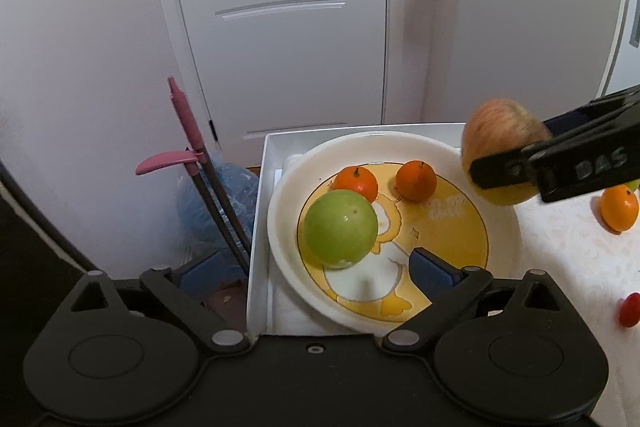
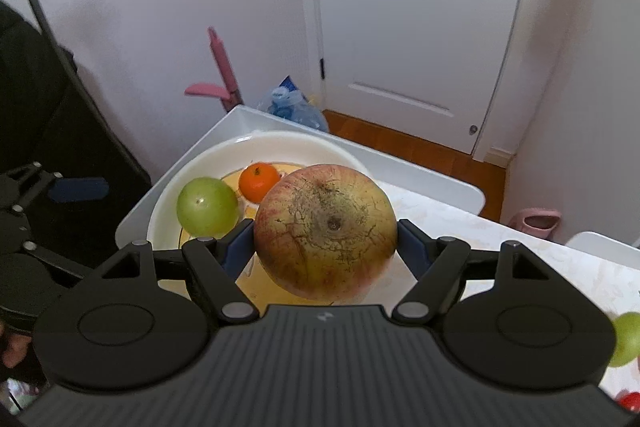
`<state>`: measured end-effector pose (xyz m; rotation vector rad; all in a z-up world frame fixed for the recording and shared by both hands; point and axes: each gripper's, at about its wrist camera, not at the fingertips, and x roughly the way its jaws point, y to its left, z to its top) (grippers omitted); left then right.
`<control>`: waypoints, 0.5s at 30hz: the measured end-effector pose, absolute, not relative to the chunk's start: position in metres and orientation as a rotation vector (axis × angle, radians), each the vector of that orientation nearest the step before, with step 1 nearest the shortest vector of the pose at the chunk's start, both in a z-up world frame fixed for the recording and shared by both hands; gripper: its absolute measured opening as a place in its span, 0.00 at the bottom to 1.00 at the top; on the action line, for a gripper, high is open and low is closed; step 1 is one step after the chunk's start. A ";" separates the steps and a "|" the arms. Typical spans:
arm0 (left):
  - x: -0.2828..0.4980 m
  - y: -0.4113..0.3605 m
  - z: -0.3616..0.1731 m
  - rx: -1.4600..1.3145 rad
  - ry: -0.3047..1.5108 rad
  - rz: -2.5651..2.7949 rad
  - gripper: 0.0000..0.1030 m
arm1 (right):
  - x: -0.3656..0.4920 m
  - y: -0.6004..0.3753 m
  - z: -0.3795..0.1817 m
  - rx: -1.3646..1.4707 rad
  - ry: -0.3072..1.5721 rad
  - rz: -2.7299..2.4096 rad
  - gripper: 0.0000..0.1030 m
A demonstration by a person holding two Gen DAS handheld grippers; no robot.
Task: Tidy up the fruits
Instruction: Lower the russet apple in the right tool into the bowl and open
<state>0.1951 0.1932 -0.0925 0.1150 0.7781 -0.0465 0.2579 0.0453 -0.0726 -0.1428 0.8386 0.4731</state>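
A white plate (image 1: 280,227) with a yellow duck picture sits in a white tray (image 1: 258,227). On it lie a green fruit (image 1: 340,229) and two mandarins (image 1: 356,183) (image 1: 416,181). My left gripper (image 1: 316,273) is open over the plate's near side, its blue pads wide apart and touching nothing, with the green fruit just ahead of them. My right gripper (image 2: 326,247) is shut on a large reddish-yellow apple (image 2: 326,231), held above the plate's right rim (image 2: 280,139). The left wrist view shows that apple (image 1: 500,131) in the right gripper (image 1: 520,151).
On the patterned tablecloth right of the plate lie a mandarin (image 1: 619,207), a small red fruit (image 1: 630,309) and a green fruit (image 2: 628,339). Past the table's left edge stand a pink-handled broom (image 1: 188,131) and a blue bag (image 1: 216,203). A white door is behind.
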 end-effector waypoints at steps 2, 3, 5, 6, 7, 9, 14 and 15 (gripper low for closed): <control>0.191 0.195 -0.092 0.100 0.785 -0.044 0.98 | 0.260 0.051 -0.080 -0.156 0.849 0.486 0.88; 0.188 0.196 -0.092 0.093 0.787 -0.044 0.98 | 0.260 0.053 -0.084 -0.164 0.852 0.494 0.88; 0.184 0.196 -0.093 0.078 0.789 -0.045 0.98 | 0.262 0.059 -0.091 -0.177 0.856 0.509 0.88; 0.182 0.196 -0.094 0.074 0.792 -0.042 0.98 | 0.262 0.061 -0.094 -0.181 0.858 0.514 0.88; 0.180 0.196 -0.095 0.073 0.794 -0.039 0.98 | 0.263 0.062 -0.096 -0.183 0.858 0.516 0.88; 0.178 0.196 -0.097 0.079 0.796 -0.030 0.98 | 0.264 0.064 -0.100 -0.188 0.857 0.518 0.88; 0.172 0.197 -0.101 0.082 0.798 -0.030 0.98 | 0.264 0.066 -0.103 -0.193 0.859 0.534 0.88; 0.171 0.196 -0.102 0.084 0.798 -0.028 0.98 | 0.264 0.067 -0.104 -0.194 0.865 0.533 0.88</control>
